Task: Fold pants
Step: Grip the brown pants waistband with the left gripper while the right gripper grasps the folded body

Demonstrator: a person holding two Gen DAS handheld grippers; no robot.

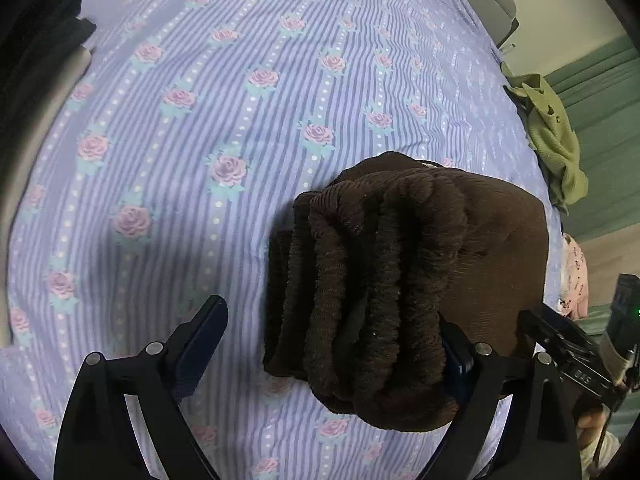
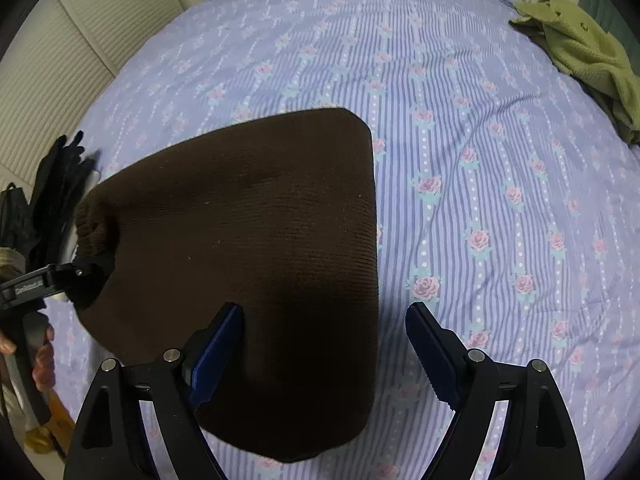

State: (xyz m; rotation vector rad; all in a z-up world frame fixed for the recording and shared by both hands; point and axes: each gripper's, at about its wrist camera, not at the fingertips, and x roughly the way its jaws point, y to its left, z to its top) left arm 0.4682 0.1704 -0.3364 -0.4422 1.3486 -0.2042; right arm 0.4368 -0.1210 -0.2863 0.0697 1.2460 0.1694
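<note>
**Folded brown pants sit on the bed, both grippers spread wide**

The dark brown ribbed-knit pants (image 2: 256, 248) lie folded into a compact block on the lilac striped bedsheet with pink roses (image 2: 480, 168). In the right wrist view the block fills the centre and runs toward 7 o'clock; in the left wrist view its bunched elastic waistband (image 1: 372, 280) faces the camera as a stack of thick rolls.

The left gripper (image 1: 332, 344) is released, its 2 fingers set wide. The waistband sits against the finger at 4 o'clock, yet nothing is pinched. The right gripper (image 2: 324, 352) is likewise released, hovering over the pants' near edge at 6 o'clock, its left finger above the cloth and its right above bare sheet. Judging by this, the fold looks nearly done, and the spread fingers suit letting go or pressing the bundle flat.

A crumpled olive-green garment (image 2: 584, 56) lies well apart at 2 o'clock. A pile of dark folded clothes (image 1: 60, 32) sits at 10 o'clock in the left view. Neither blocks the pants; the sheet around them is open, with only shallow wrinkles.
</note>
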